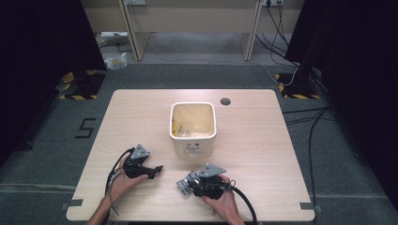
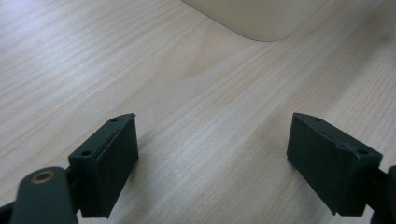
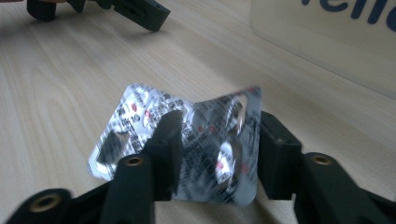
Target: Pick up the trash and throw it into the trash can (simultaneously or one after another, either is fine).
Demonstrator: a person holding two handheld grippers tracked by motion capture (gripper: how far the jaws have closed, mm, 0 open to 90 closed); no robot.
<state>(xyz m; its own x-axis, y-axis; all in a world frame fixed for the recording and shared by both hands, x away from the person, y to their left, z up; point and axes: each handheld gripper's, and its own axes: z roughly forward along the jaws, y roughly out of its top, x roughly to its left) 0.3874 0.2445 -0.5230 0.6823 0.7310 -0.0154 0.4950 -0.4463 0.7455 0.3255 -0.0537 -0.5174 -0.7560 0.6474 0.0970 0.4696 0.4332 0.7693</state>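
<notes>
The right gripper (image 3: 217,140) is clenched on a crumpled silver blister pack (image 3: 205,144) — foil bent, printed, glinting — at the near edge of the pale wood-grain table (image 1: 263,140). The left gripper (image 2: 212,158) gapes, holding nothing. Beyond stands a cream, round-cornered bin (image 1: 193,129) — grey carpet behind.

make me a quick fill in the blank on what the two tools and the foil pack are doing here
1. The right tool has its jaws closed on a silver ____ pack.
2. The left tool has its jaws ____, with nothing between them.
3. The cream bin stands on the ____ table.
4. In the high view, the bin stands ____ the two tools.

Missing words: blister; open; wooden; beyond
</notes>
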